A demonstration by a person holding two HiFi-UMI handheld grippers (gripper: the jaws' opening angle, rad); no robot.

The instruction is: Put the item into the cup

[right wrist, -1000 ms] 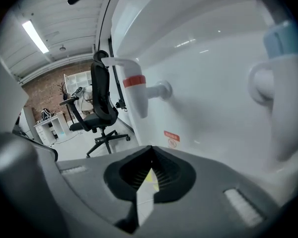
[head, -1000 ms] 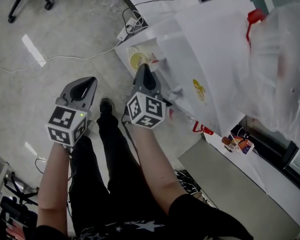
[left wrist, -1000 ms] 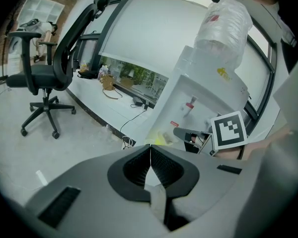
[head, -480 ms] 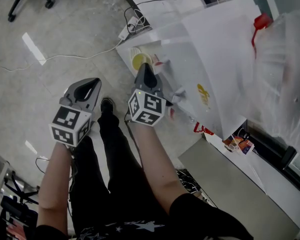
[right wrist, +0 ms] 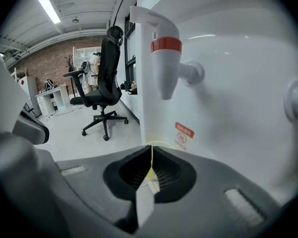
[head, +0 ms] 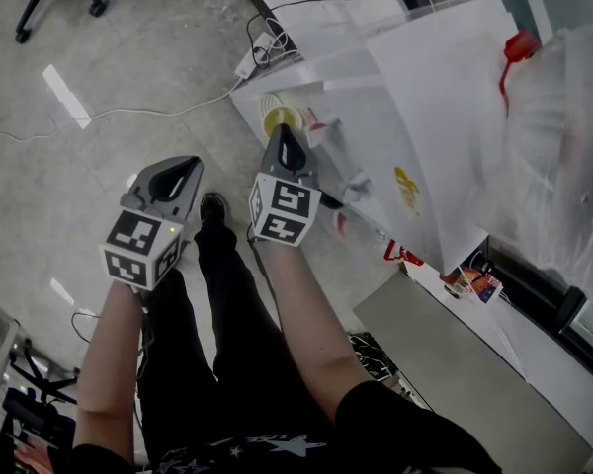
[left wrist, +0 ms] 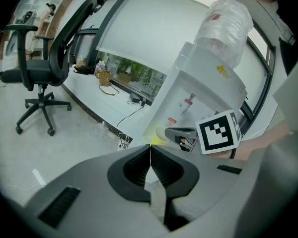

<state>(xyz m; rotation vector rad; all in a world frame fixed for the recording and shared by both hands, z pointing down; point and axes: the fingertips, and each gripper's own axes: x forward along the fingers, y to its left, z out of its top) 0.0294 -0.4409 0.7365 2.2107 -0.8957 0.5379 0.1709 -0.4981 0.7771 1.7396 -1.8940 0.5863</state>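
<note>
A paper cup point(head: 275, 118) with a yellow inside stands at the front of the white water dispenser point(head: 430, 117), below its taps. My right gripper point(head: 285, 138) reaches up to the cup. In the right gripper view the jaws are closed with the cup's thin yellowish rim point(right wrist: 152, 145) pinched between them. The red-banded tap point(right wrist: 165, 66) hangs just above and ahead. My left gripper point(head: 176, 174) hovers over the floor to the left, apart from the dispenser, shut with nothing in it point(left wrist: 150, 147). From the left gripper view, the cup point(left wrist: 158, 136) shows beyond the jaws.
A large clear water bottle point(head: 563, 146) sits on the dispenser. Cables and a power strip point(head: 257, 49) lie on the floor behind it. A black office chair point(left wrist: 37, 78) stands further off. The person's legs and a shoe point(head: 211, 208) are below the grippers.
My right gripper has edged slightly forward toward the dispenser with the cup. The left gripper has barely shifted.
</note>
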